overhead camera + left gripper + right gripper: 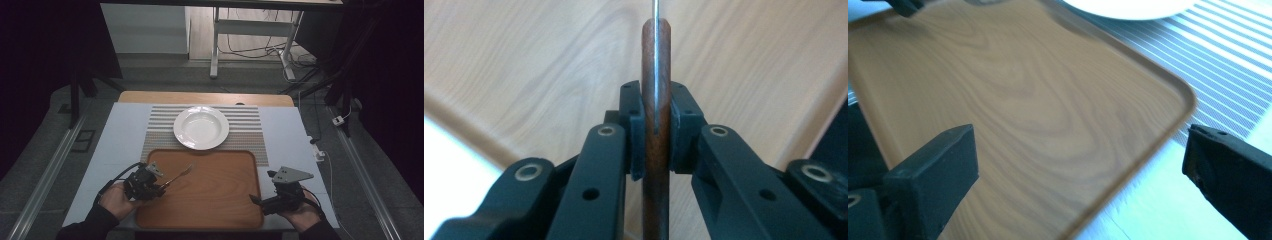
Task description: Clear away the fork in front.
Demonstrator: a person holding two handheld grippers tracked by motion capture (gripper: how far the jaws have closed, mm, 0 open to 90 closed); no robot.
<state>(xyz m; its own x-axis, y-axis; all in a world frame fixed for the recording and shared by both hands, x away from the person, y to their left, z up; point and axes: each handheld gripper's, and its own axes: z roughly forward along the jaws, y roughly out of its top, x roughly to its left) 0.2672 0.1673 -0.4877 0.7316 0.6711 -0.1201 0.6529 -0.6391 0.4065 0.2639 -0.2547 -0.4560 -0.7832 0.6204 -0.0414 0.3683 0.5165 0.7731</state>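
Left hand-held black two-jaw gripper (pixel 161 188) sits over the near-left part of the rectangular wooden tray (pixel 215 200), jaws clamped on the dark-brown wooden handle of a metal fork (pixel 179 175). In the left gripper view the handle (pixel 656 100) runs straight up between the two pads, which press it from both sides; a thin metal spine shows along its top edge. From the high view the fork points away from the person and to the right, tines raised above the tray surface.

Left hand (pixel 117 200) wraps the gripper body from below-left, dark sleeve entering at the bottom edge, cable looping off the back.

Right hand-held gripper (pixel 257 200) rests at the tray's near-right corner, grey three-cornered plate on top. Right hand (pixel 300 212) holds it from behind. Its jaws stand wide apart with nothing between them; the right gripper view looks across the tray's grain between them.

White round deep plate (pixel 201 127) sits on the grey striped placemat (pixel 247 125), just beyond the tray's far edge. Pale table top (pixel 120 140) carries all of it.
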